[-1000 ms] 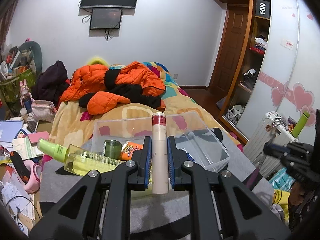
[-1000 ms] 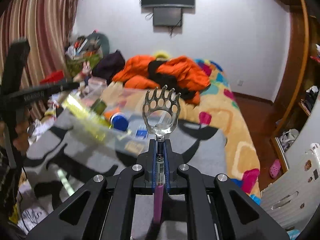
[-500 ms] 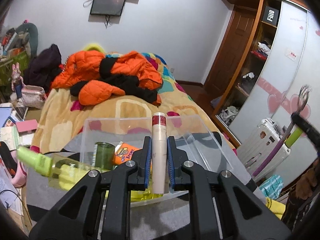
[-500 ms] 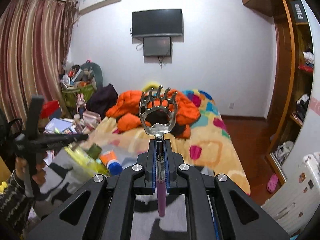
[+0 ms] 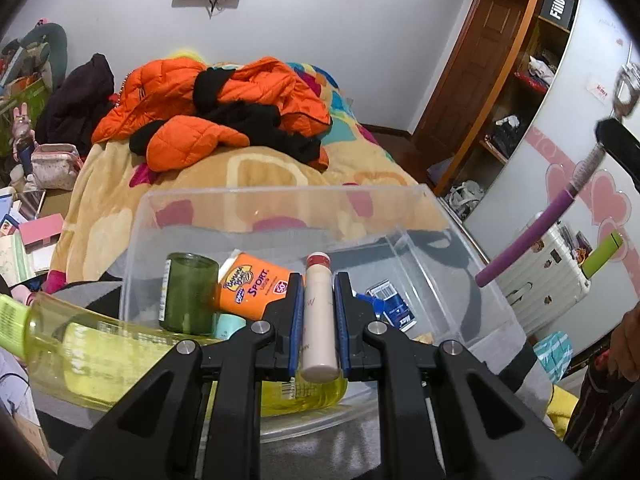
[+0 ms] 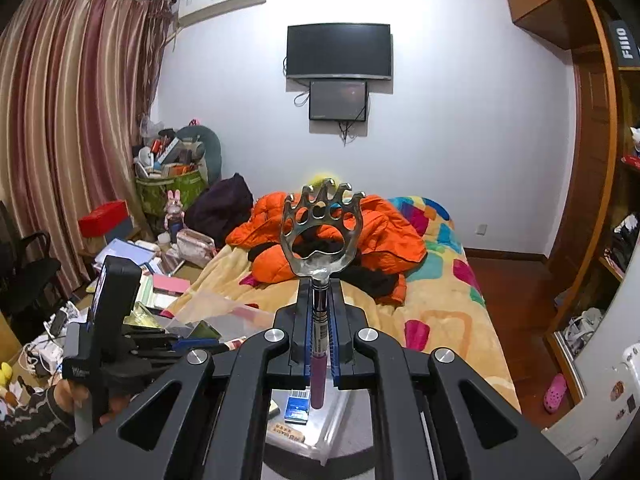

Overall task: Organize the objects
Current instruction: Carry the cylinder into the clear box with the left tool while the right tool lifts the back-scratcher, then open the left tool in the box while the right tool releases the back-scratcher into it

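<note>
My left gripper (image 5: 318,320) is shut on a cream tube with a red cap (image 5: 319,316), held over the near side of a clear plastic bin (image 5: 452,236). The bin holds a green jar (image 5: 186,294), an orange sunscreen tube (image 5: 250,286), a blue box (image 5: 392,306) and a yellow-green spray bottle (image 5: 100,354) that leans over its left rim. My right gripper (image 6: 319,354) is shut on a back scratcher with a purple handle and a metal paw-shaped head (image 6: 320,224), held upright above the bin's right end (image 6: 320,428). The scratcher also shows in the left wrist view (image 5: 536,232).
The bin stands on a grey blanket (image 5: 352,452) at the foot of a bed with orange jackets (image 5: 216,104). A cluttered desk (image 6: 132,276) is at the left. A wardrobe (image 5: 532,92) and white suitcase (image 5: 548,276) are at the right.
The left gripper has moved forward and down over the bin with the tube. The right gripper has risen and tilted up with the scratcher, now above the bin's right end.
</note>
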Available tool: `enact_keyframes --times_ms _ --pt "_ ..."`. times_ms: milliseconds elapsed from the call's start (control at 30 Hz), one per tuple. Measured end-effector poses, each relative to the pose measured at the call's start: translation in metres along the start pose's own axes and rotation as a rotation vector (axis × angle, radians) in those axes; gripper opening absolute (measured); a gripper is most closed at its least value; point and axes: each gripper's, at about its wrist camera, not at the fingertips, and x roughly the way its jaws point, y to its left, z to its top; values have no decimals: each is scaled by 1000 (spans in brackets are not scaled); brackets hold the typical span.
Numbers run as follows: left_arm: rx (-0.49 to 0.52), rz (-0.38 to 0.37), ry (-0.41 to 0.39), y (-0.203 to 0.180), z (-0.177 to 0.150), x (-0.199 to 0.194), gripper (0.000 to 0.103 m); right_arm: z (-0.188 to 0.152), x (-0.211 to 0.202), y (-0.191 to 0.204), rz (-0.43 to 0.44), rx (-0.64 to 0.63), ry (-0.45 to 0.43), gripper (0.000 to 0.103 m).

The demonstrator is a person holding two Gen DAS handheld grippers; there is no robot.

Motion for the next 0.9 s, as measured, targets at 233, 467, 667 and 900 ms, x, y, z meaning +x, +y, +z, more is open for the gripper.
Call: enact_keyframes --times_ms 233,467,667,900 --pt "27 -2 9 -6 -4 -2 14 -10 33 20 -42 -98 84 6" --pt "41 5 -27 -8 -10 -29 23 -25 73 39 -71 -190 187 6" --pt "64 33 -78 -7 -22 -62 33 -32 95 55 -50 -209 225 6" --pt "86 71 -115 -3 -39 -92 40 -35 115 66 18 -194 264 10"
